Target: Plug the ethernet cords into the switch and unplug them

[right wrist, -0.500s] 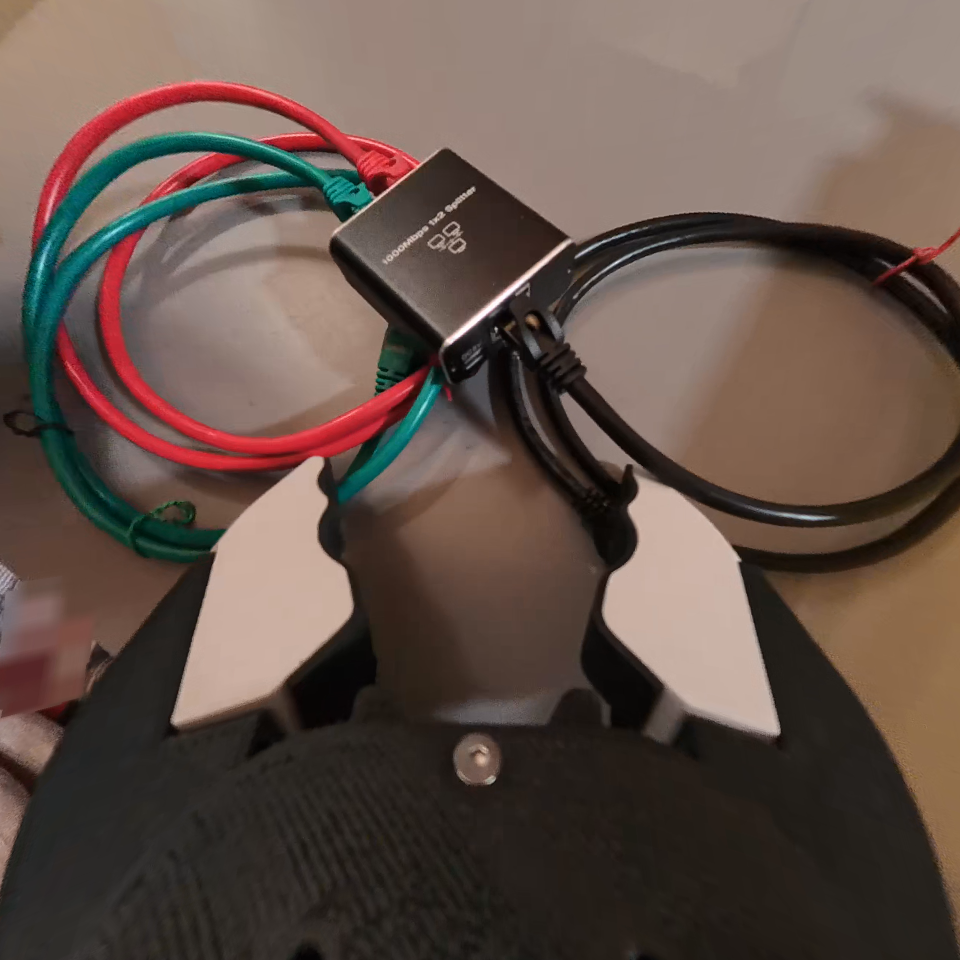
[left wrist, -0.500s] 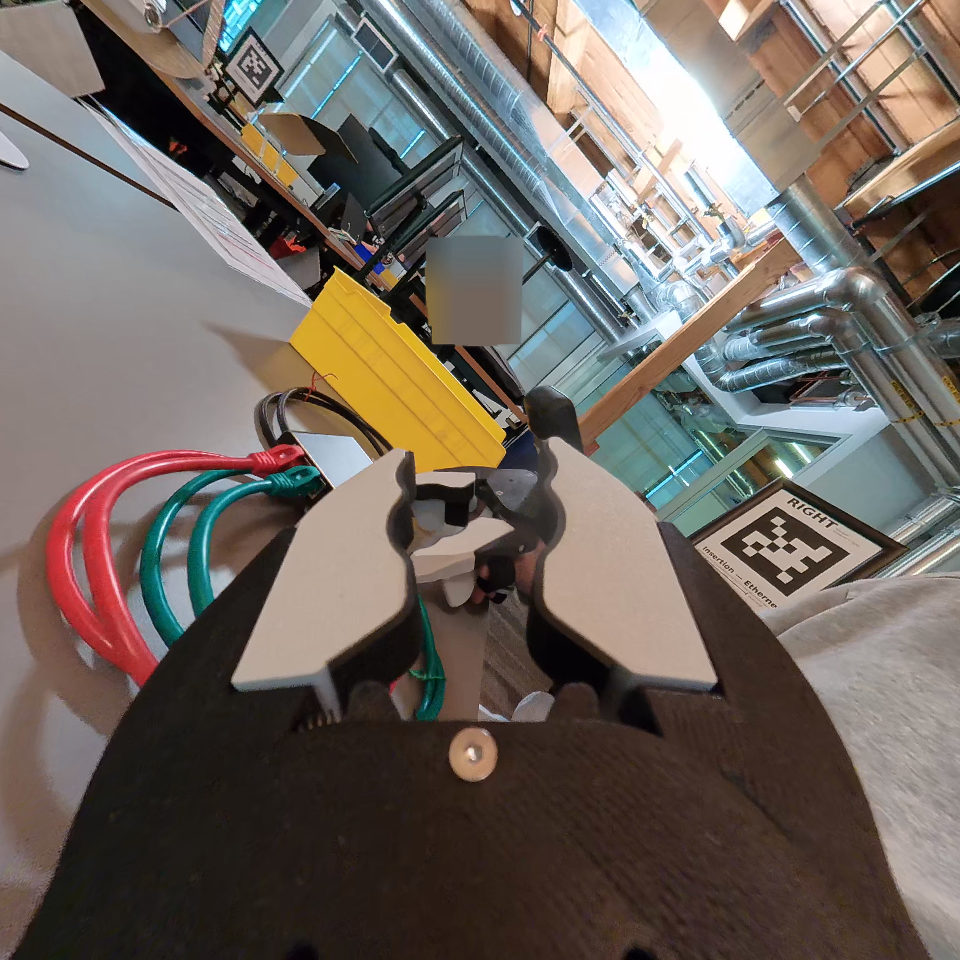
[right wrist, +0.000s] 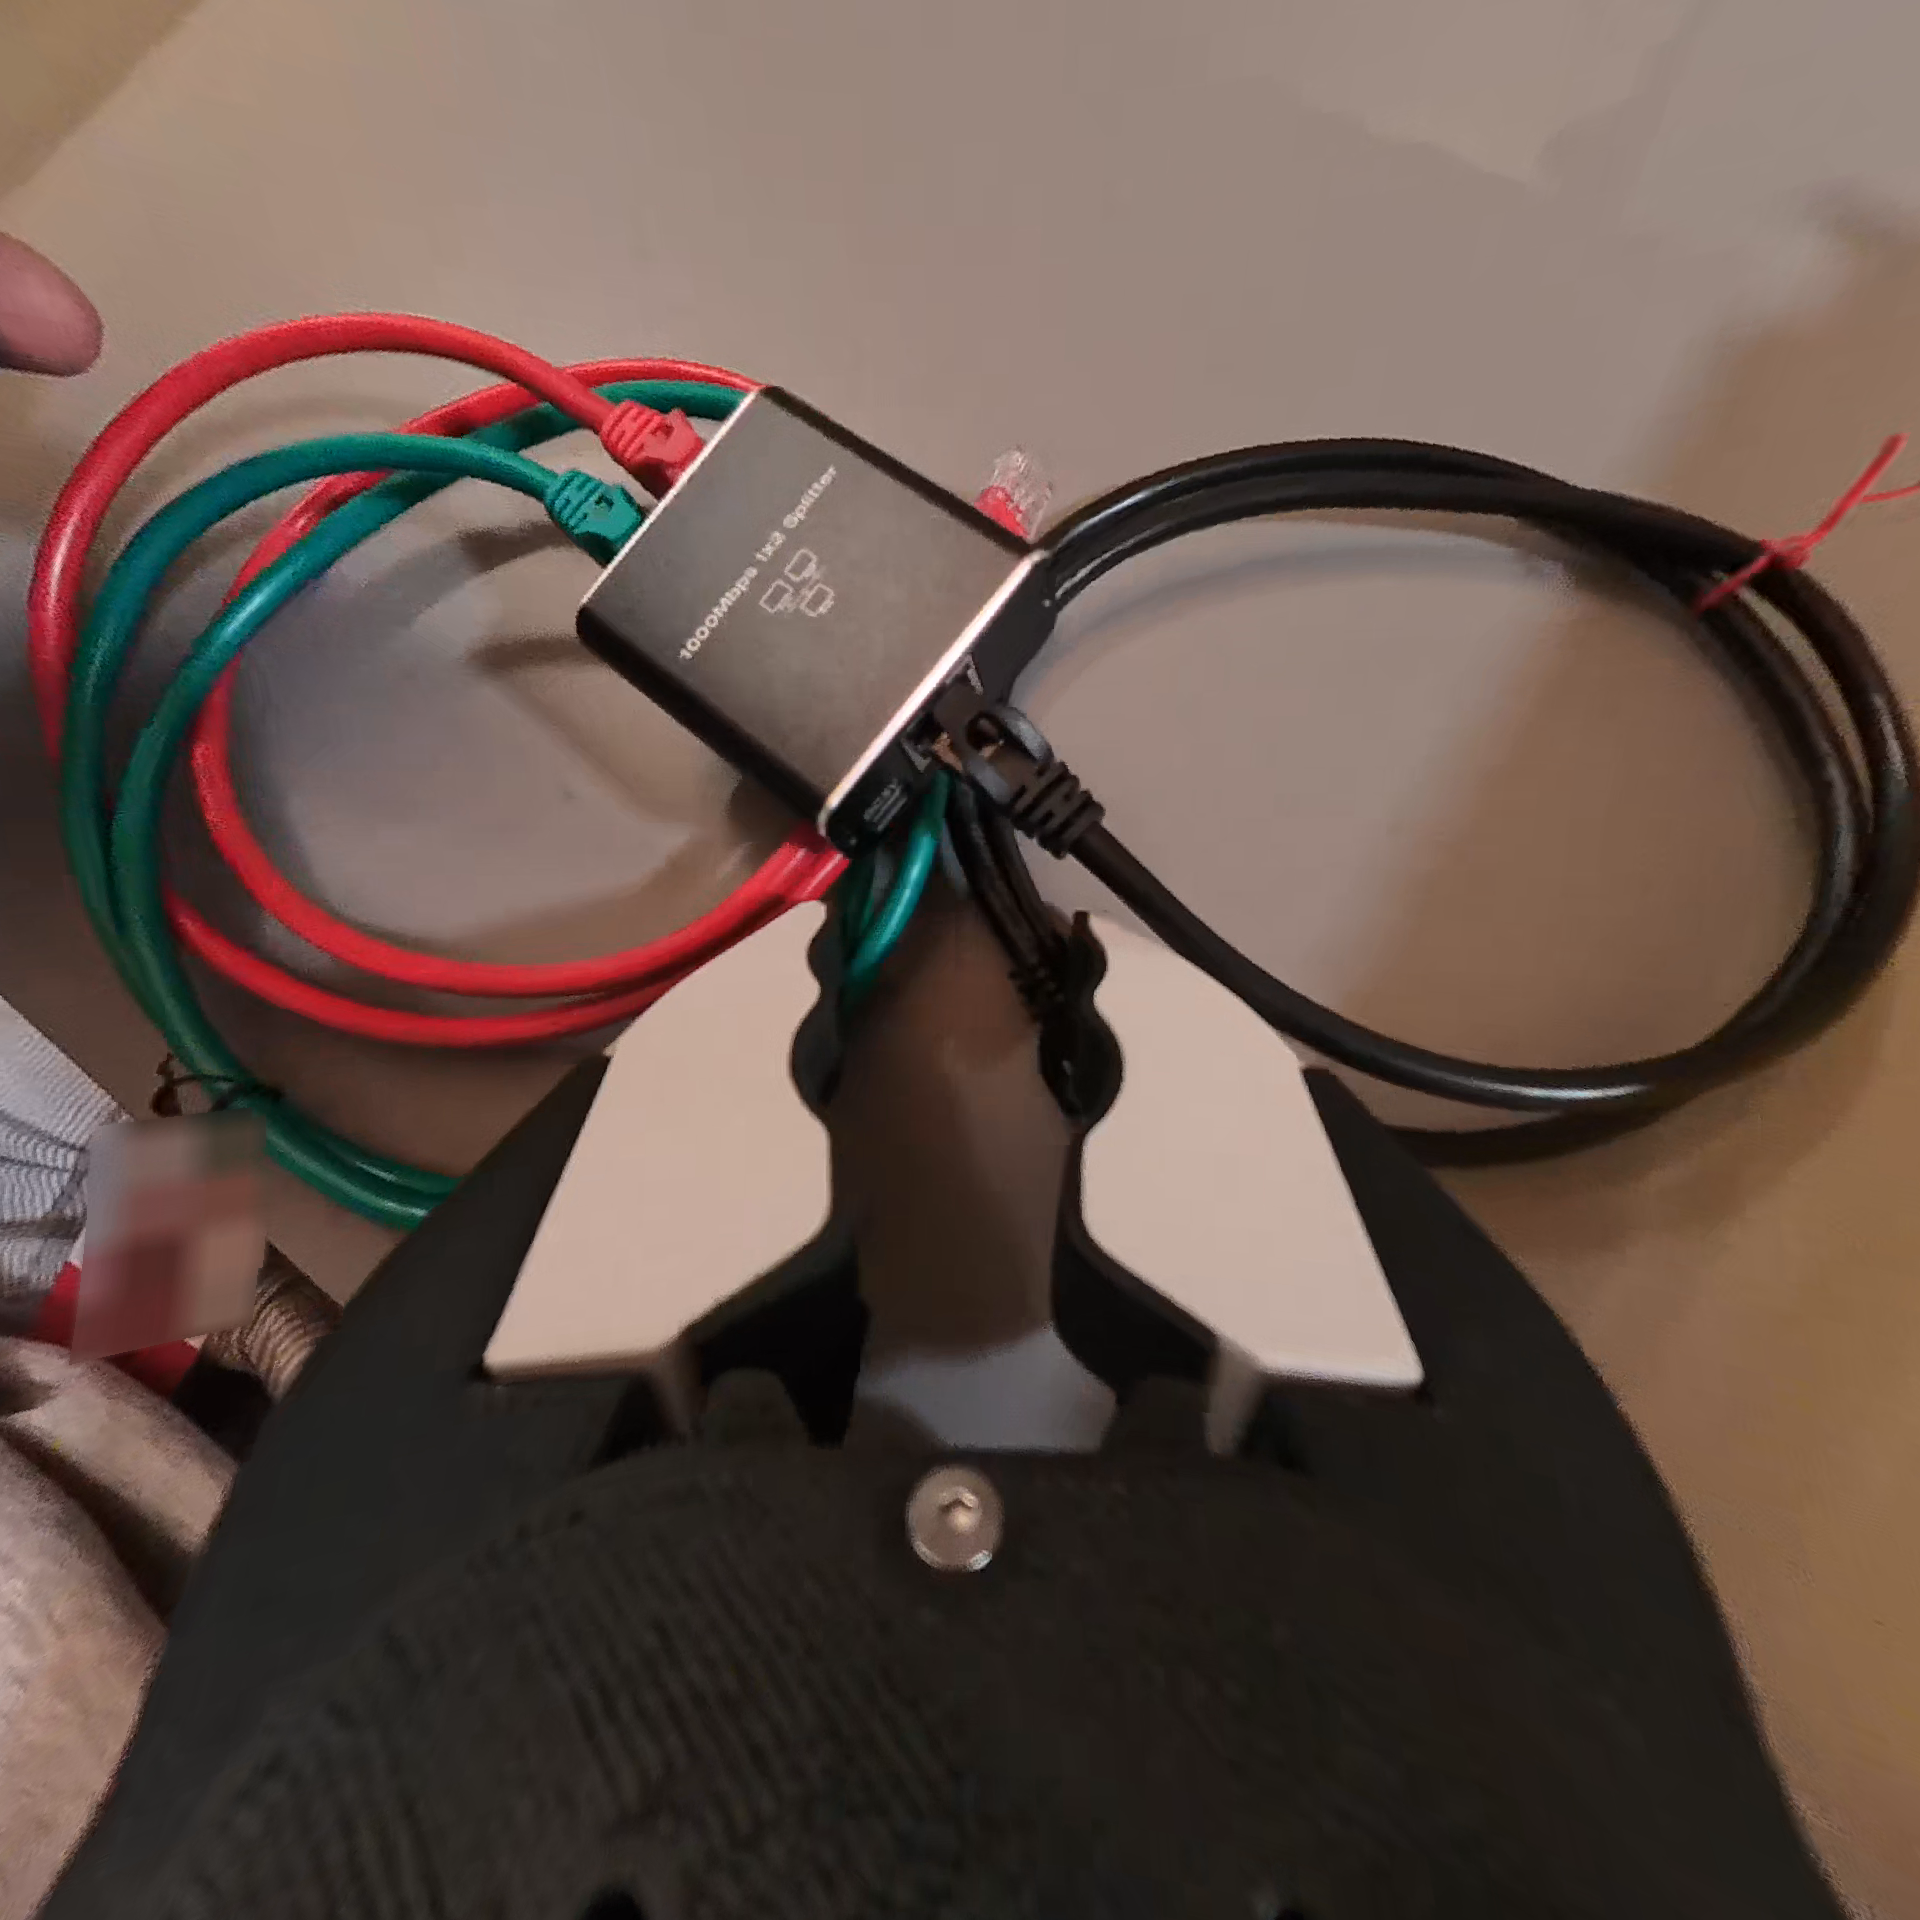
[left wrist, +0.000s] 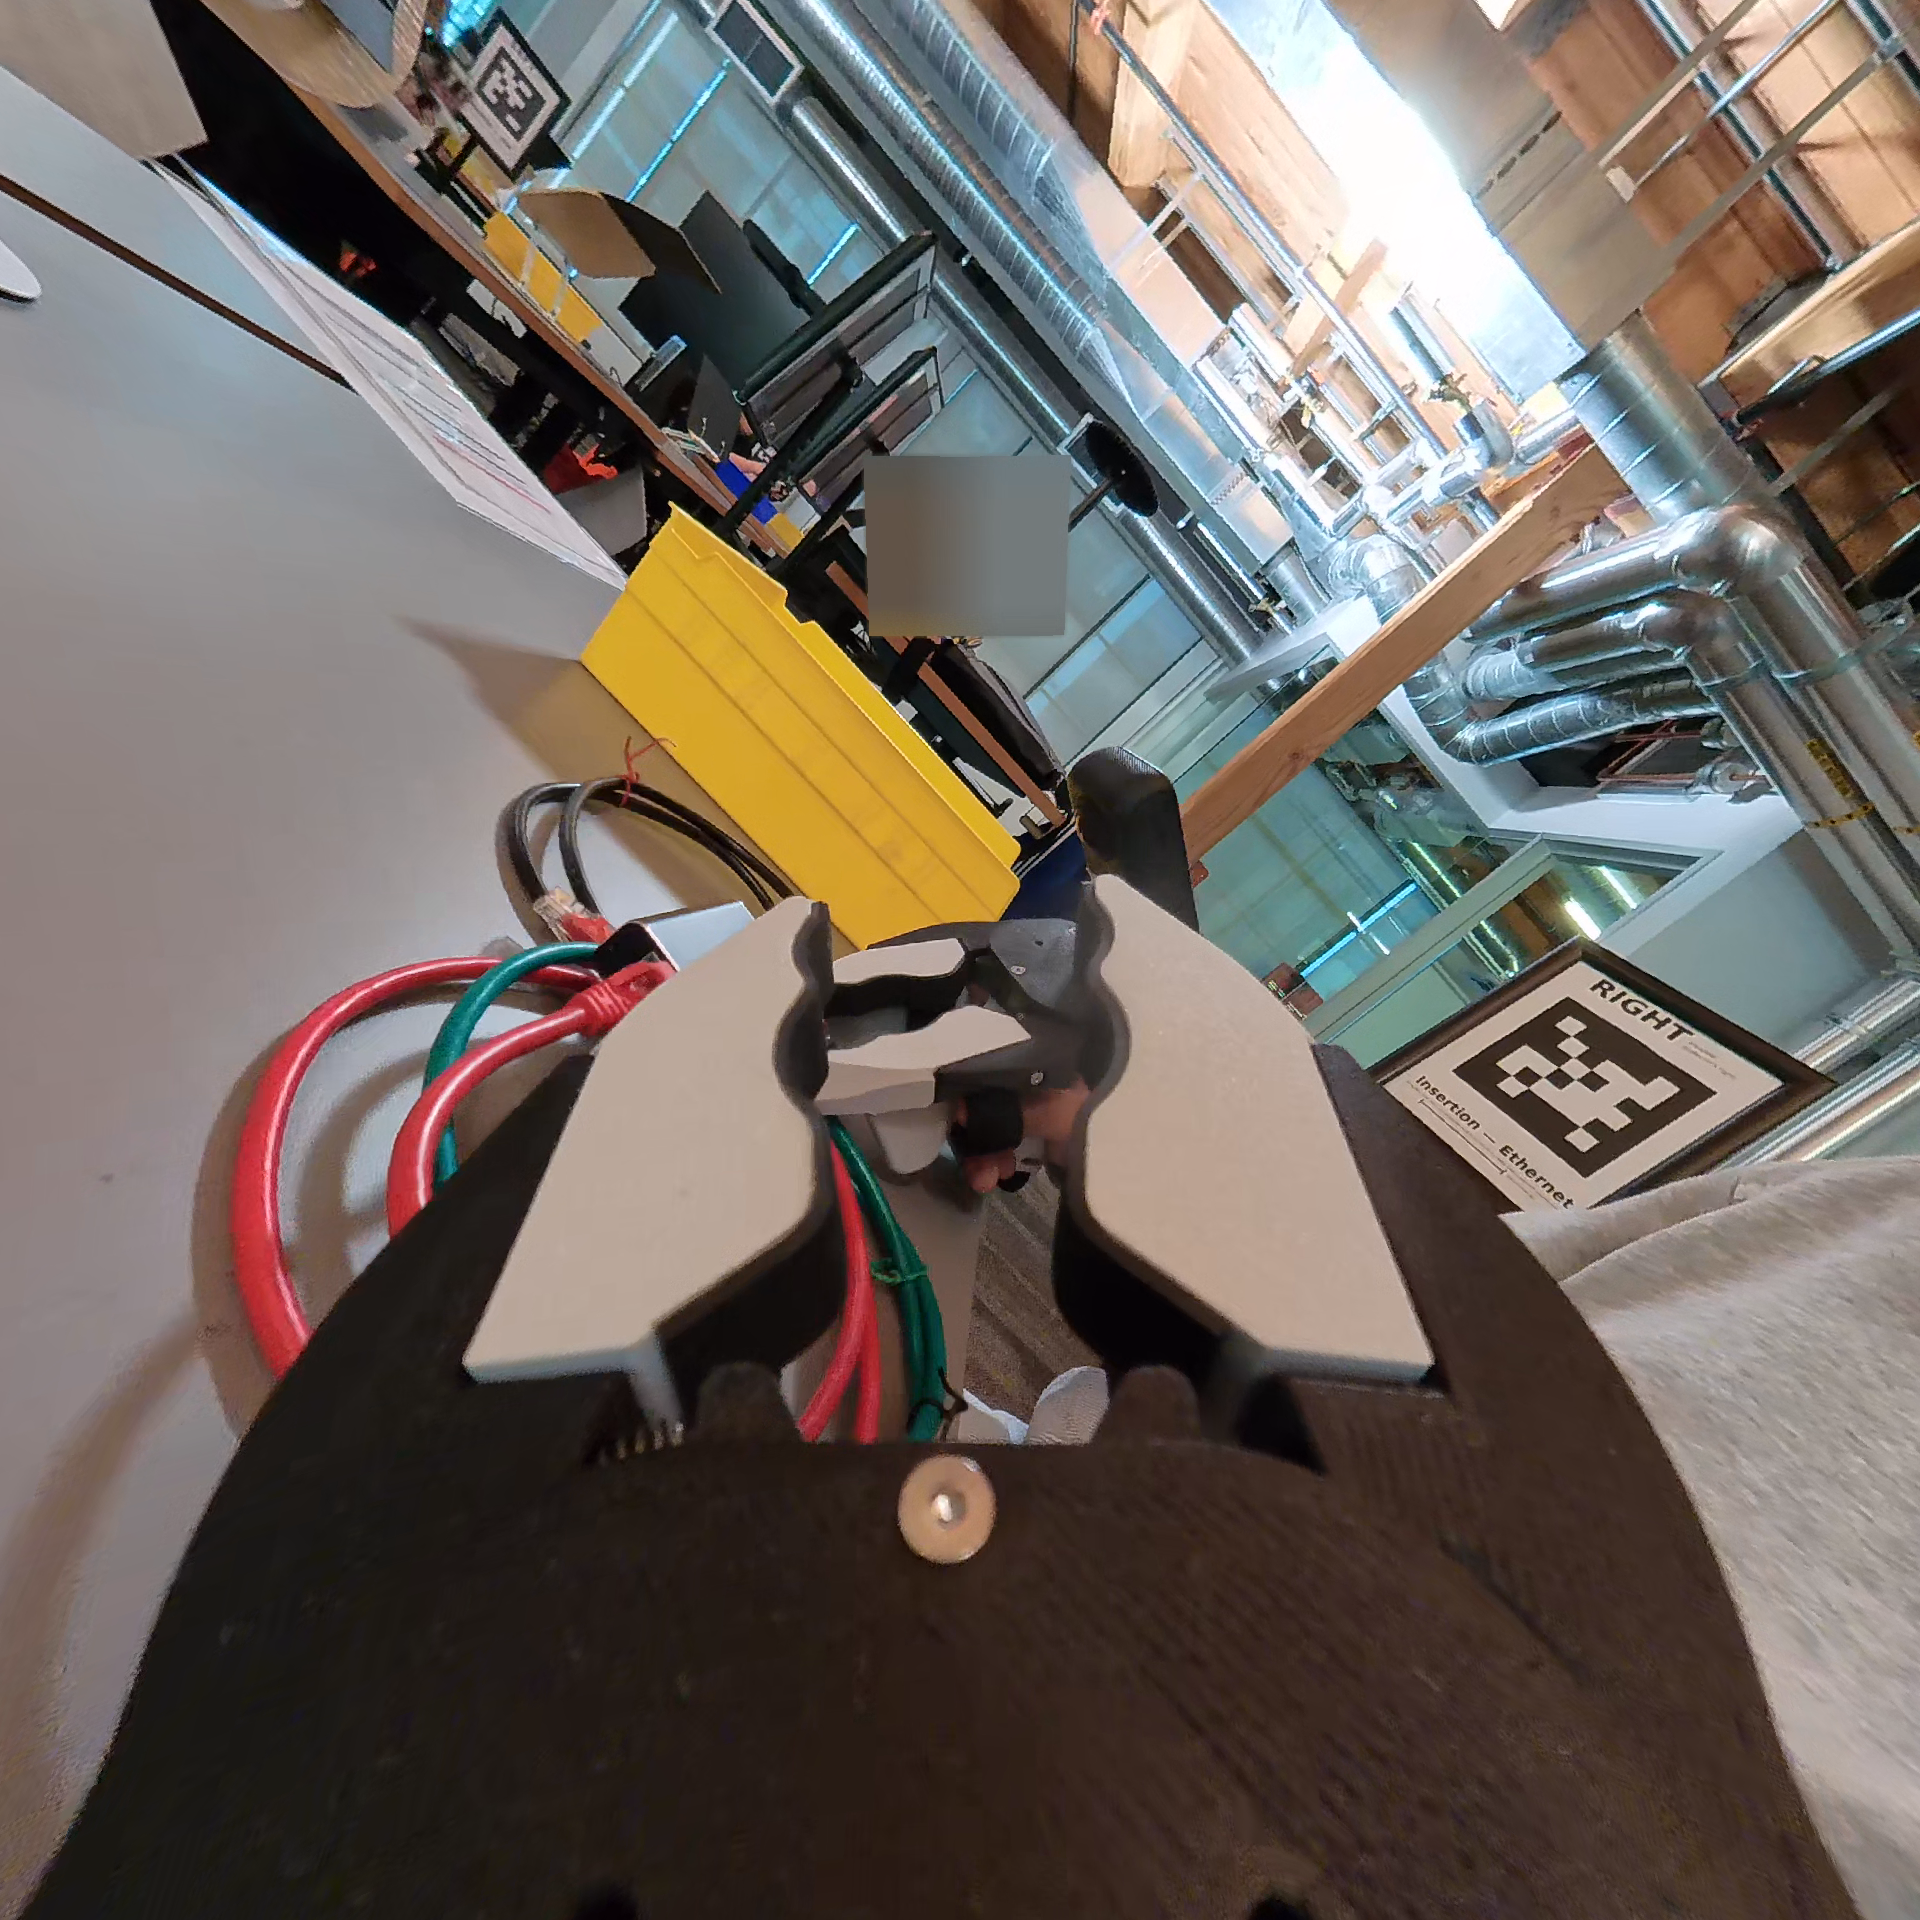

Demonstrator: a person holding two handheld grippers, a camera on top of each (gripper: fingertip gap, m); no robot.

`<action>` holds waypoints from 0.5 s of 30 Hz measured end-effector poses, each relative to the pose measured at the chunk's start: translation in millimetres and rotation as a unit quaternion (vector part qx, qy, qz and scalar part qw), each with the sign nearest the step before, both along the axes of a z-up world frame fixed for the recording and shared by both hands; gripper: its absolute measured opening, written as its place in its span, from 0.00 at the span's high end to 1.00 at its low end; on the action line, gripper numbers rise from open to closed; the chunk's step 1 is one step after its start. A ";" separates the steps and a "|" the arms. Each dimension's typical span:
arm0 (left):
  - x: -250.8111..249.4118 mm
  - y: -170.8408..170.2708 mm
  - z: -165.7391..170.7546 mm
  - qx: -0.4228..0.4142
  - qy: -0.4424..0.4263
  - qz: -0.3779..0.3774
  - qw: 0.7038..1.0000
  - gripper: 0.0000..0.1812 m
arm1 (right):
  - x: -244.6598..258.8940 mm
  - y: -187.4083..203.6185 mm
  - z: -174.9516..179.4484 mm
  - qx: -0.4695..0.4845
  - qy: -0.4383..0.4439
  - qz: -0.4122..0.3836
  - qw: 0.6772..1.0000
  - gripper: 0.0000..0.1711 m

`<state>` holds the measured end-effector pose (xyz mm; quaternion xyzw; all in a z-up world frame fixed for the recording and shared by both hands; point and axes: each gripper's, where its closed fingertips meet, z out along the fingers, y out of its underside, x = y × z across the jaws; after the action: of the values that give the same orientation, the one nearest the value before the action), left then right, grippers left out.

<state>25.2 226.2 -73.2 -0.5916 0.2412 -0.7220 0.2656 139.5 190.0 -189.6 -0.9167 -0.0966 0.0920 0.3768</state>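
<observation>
Switch (right wrist: pixel 800 613): black box, mid-table (right wrist: pixel 1039 208). Red cord (right wrist: pixel 649 436), green cord (right wrist: pixel 592 514), black cord (right wrist: pixel 1029 779) all plugged in; unplugging judged outstanding. Right gripper (right wrist: pixel 940 997): fingers apart, empty. Left gripper (left wrist: pixel 951 997): likewise parted, empty.

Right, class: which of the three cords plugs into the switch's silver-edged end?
The black cord. The red cord and green cord enter the opposite end.

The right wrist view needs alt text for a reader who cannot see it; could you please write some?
A small black switch lies on a tan table, with a red cord and a green cord plugged into its far end and a black cord at its near end. The open hand-held gripper hovers just short of it.
</observation>
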 end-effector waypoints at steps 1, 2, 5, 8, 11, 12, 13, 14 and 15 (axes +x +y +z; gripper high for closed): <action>0.0 0.1 -0.1 0.000 0.000 0.000 1.000 0.74 | -1.4 0.0 -0.1 0.000 0.001 0.001 1.000 0.73; 0.1 0.1 -0.1 0.000 0.000 0.001 1.000 0.74 | -2.7 0.1 -0.3 0.000 -0.001 0.003 1.000 0.71; 0.1 0.2 -0.4 0.000 0.001 0.001 1.000 0.74 | -5.8 -0.3 -1.0 0.003 -0.009 0.010 1.000 0.67; 0.1 0.4 -0.6 -0.001 0.002 0.001 1.000 0.74 | -8.9 -1.8 0.3 0.000 0.006 0.018 1.000 0.64; -0.4 1.0 -0.5 -0.003 0.000 0.001 1.000 0.75 | -11.4 -3.2 6.0 0.000 0.053 0.018 0.998 0.59; -0.4 1.2 -0.6 -0.003 0.000 0.001 1.000 0.74 | -12.4 -3.3 8.4 0.000 0.075 0.017 0.997 0.59; -0.5 1.4 -0.6 -0.005 -0.001 0.001 1.000 0.74 | -14.1 -3.1 10.9 0.000 0.096 0.016 0.995 0.58; -0.5 1.8 -0.8 -0.006 -0.001 0.001 1.000 0.75 | -16.0 -2.7 13.3 0.000 0.115 0.015 0.993 0.56; -0.4 2.0 -0.8 -0.009 -0.002 0.000 1.000 0.75 | -18.1 -2.1 14.8 -0.001 0.128 0.014 0.992 0.53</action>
<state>24.8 228.2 -74.0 -0.5923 0.2340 -0.7254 0.2613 121.4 187.9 -174.7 -0.8965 -0.0602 0.2135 0.3836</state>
